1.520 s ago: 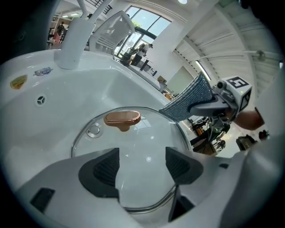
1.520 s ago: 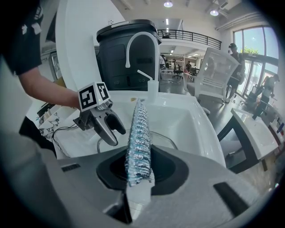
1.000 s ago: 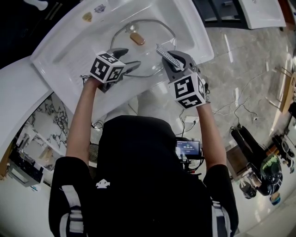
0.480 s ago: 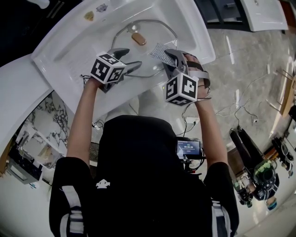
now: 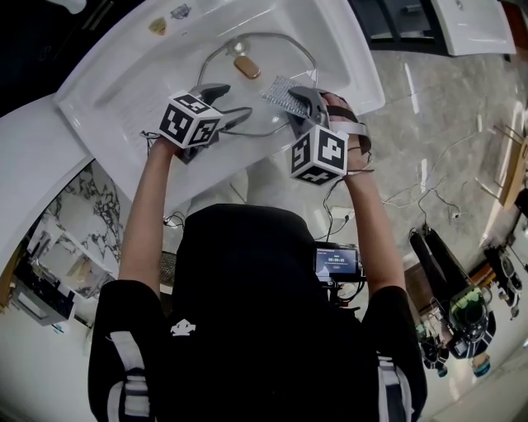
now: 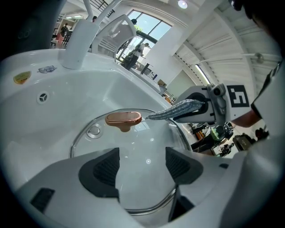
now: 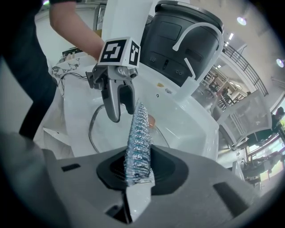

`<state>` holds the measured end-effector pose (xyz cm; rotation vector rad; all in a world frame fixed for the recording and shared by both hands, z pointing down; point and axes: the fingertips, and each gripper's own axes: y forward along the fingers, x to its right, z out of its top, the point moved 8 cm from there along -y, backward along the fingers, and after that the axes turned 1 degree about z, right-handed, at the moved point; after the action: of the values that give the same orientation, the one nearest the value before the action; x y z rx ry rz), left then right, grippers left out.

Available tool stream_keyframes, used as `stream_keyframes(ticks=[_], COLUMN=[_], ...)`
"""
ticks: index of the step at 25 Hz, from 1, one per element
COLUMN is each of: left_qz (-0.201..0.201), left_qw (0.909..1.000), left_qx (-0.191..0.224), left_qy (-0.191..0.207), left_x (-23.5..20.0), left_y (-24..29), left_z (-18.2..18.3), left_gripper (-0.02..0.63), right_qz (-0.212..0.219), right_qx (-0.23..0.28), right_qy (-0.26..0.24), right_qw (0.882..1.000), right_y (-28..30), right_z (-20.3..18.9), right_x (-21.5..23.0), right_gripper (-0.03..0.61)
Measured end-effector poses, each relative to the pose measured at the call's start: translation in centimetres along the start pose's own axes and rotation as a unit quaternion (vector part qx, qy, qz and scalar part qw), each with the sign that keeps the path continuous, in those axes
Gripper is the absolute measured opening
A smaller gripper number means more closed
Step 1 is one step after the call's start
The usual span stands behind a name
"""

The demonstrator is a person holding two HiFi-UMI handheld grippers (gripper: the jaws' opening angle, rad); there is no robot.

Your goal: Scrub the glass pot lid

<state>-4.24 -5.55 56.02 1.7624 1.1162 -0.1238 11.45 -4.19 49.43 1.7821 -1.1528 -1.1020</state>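
You are standing in a large open hall, more showroom or recording floor than home kitchen. The white sink (image 5: 107, 91) in front of you, with its white faucet (image 6: 78, 42), stands free on a polished grey marble floor (image 5: 429, 107), and another white basin (image 5: 470, 25) sits just across the aisle. Loose cables (image 5: 429, 194) and bits of gear (image 5: 470, 317) lie on that floor to your right. Above you there is a high white ceiling with recessed lights (image 6: 181, 4), tall windows (image 6: 149, 22) and an upper-level railing (image 7: 242, 55). Other people (image 6: 144, 46) stand far off by the glass.
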Motion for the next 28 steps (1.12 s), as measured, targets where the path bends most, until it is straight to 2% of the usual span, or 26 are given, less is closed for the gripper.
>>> stream_keyframes(ticks=[9,14,19,28], left_qz=[0.000,0.001,0.001,0.001], left_qw=[1.0000,1.0000,1.0000,1.0000], left_qx=[-0.001,-0.001,0.001,0.002], left_qy=[-0.003,-0.007,-0.008,-0.009], left_x=[0.1,0.0,0.0,0.0], left_y=[0.0,0.0,0.0,0.0], left_z=[0.0,0.1,0.0,0.1], left_gripper=[0.296,0.296,0.296,0.296], right_qz=[0.040,0.066,0.064,0.080], right_qx=[-0.021,-0.020,-0.023,-0.027], right_qy=[-0.013,0.008,-0.001,0.020], right_qw=[0.999,0.998,0.998,0.996], right_y=[0.9,1.3,1.9,2.8], right_z=[-0.3,-0.3,-0.4,-0.3], right_x=[-0.9,-0.8,-0.5,0.7], right_gripper=[0.069,0.070,0.069,0.069])
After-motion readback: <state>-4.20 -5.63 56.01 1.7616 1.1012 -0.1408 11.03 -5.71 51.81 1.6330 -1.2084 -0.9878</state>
